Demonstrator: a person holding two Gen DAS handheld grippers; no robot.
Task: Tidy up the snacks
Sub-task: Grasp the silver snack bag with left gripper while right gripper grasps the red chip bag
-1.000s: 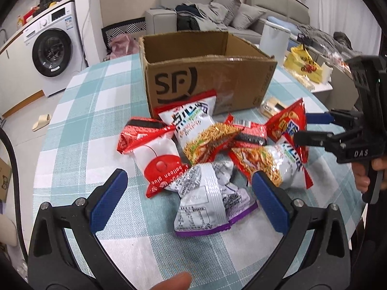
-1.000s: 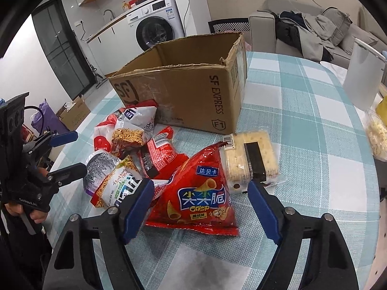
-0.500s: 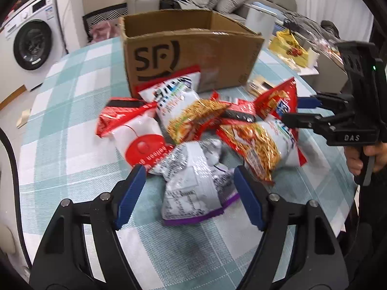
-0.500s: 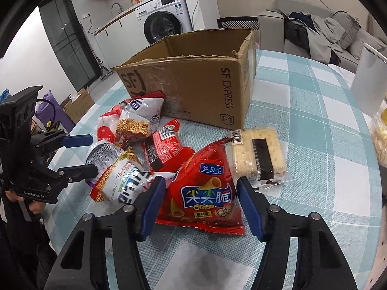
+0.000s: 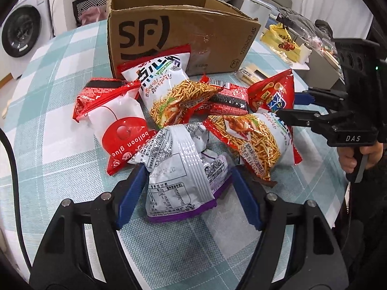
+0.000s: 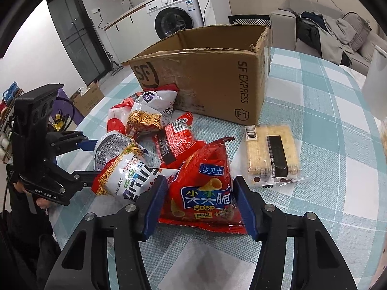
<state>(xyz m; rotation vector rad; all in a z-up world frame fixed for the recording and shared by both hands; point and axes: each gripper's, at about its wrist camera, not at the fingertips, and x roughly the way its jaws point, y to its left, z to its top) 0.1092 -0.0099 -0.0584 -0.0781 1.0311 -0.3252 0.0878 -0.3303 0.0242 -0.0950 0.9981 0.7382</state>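
Observation:
Several snack bags lie heaped before an open SF cardboard box (image 5: 183, 36) on the checked table. My left gripper (image 5: 187, 176) has its blue pads on both sides of a silver and purple bag (image 5: 180, 169), the jaws still wide. My right gripper (image 6: 199, 195) straddles a red Crisp bag (image 6: 205, 191) the same way, pads beside its edges. Whether the pads touch either bag I cannot tell. The box also shows in the right wrist view (image 6: 208, 72). A clear cracker pack (image 6: 271, 154) lies to the right of the red bag.
Two noodle-snack bags (image 5: 174, 94) (image 5: 254, 142), a white and red "balloon glue" bag (image 5: 118, 125) and a red brick-pattern pack (image 6: 174, 140) crowd the pile. A white bin (image 6: 376, 87) stands at the table's right. A washing machine (image 6: 176, 17) and sofa are behind.
Both grippers moved forward and down onto the pile and narrowed their jaws. The left now brackets the silver bag, the right brackets the red Crisp bag.

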